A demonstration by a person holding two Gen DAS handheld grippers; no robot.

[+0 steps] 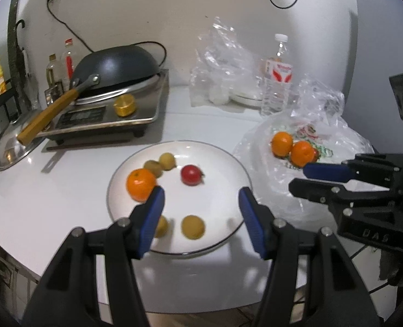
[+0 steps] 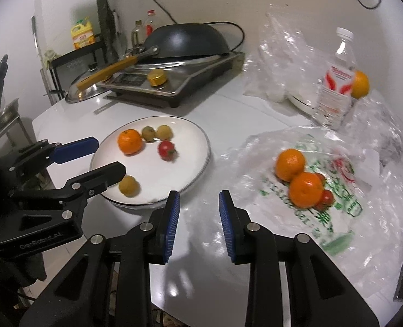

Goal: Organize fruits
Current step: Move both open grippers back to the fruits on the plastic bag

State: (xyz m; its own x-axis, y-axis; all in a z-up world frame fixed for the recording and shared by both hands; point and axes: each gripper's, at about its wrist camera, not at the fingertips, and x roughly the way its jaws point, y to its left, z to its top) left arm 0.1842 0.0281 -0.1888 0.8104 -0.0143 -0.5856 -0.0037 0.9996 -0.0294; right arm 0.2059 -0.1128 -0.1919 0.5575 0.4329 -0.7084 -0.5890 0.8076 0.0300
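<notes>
A white plate (image 1: 226,160) (image 2: 193,147) carries one orange (image 1: 141,184) (image 2: 129,141), a red tomato (image 1: 192,174) (image 2: 166,150) and several small yellow-green fruits (image 1: 192,226) (image 2: 129,185). Two more oranges (image 1: 302,152) (image 2: 306,189) and small tomatoes (image 2: 327,196) lie on a printed plastic bag (image 2: 335,234) to the plate's right. My left gripper (image 1: 202,192) (image 2: 107,156) hovers open over the plate's near side with nothing between its pads. My right gripper (image 2: 199,194) (image 1: 299,177) hangs between plate and bag, its pads a narrow gap apart and empty.
An induction cooker with a black wok (image 1: 114,65) (image 2: 185,38) and a gold cap (image 1: 123,105) stands at the back left, with a steel lid (image 1: 13,147) beside it. A water bottle (image 1: 277,79) (image 2: 336,81), crumpled clear bags (image 1: 223,62) and another orange (image 2: 360,84) stand at the back right.
</notes>
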